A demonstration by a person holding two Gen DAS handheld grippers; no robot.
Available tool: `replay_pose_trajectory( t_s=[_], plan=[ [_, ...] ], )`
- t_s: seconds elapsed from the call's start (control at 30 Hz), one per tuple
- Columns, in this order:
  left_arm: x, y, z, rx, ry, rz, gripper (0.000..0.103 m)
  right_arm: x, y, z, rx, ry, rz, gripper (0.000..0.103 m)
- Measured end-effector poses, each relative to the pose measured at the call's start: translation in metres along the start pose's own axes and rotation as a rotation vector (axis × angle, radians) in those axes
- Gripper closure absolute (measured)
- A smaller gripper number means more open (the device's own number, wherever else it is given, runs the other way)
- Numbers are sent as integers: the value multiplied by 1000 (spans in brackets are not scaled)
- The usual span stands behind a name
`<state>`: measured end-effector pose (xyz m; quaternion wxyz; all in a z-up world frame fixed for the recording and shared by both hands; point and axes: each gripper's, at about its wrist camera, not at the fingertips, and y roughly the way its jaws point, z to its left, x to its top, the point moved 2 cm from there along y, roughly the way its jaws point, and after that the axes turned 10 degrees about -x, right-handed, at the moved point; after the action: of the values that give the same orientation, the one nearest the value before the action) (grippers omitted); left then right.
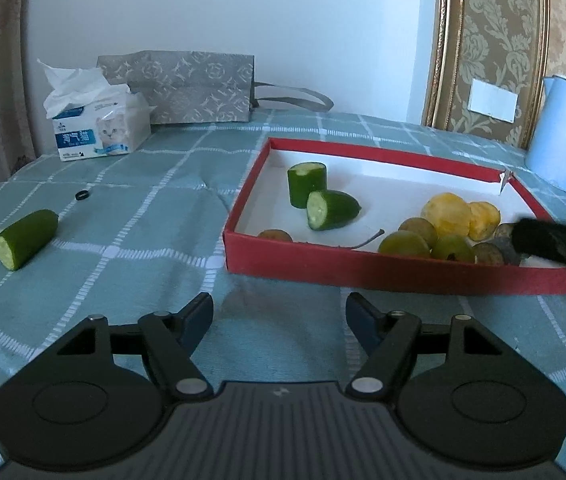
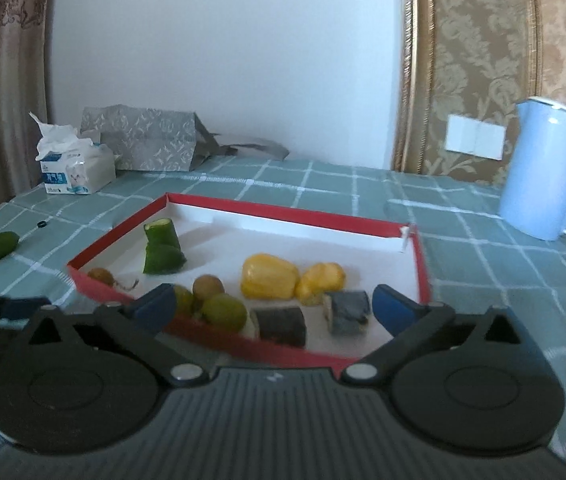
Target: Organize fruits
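one cucumber piece [image 1: 25, 239] left out on the desk [image 1: 155, 216], well apart from the red tray [image 1: 395, 270] already holding two cucumber pieces [image 1: 323, 200], yellow fruit [image 2: 269, 276] and small green fruits [image 2: 223, 312]. left gripper [image 1: 279, 320] spread wide and empty, aimed between stray piece and tray; right gripper [image 2: 273, 306] likewise spread, hovering over the tray's near wall. likely trouble: rounded skin rolling under a skewed pinch, or a low carry clipping the tray wall. small black ring [image 1: 82, 195] near the piece, easily knocked.

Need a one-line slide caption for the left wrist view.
Open left gripper hovers before the red tray of fruit, one cucumber piece left out on the checked tablecloth.
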<state>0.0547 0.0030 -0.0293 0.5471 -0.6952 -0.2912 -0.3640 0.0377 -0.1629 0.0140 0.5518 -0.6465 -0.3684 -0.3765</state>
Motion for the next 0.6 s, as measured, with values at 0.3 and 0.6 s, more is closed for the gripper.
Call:
replay_pose_trajectory(
  t_s=[0.3,0.6],
  plan=[
    [-5,-18,-15,-3,28,-29,29,-39,-31,-23,-51,90,33,0],
    [-8,-37,-28,-12,12,-45,26,-46,-27,-16,-122,69,64,0]
  ],
)
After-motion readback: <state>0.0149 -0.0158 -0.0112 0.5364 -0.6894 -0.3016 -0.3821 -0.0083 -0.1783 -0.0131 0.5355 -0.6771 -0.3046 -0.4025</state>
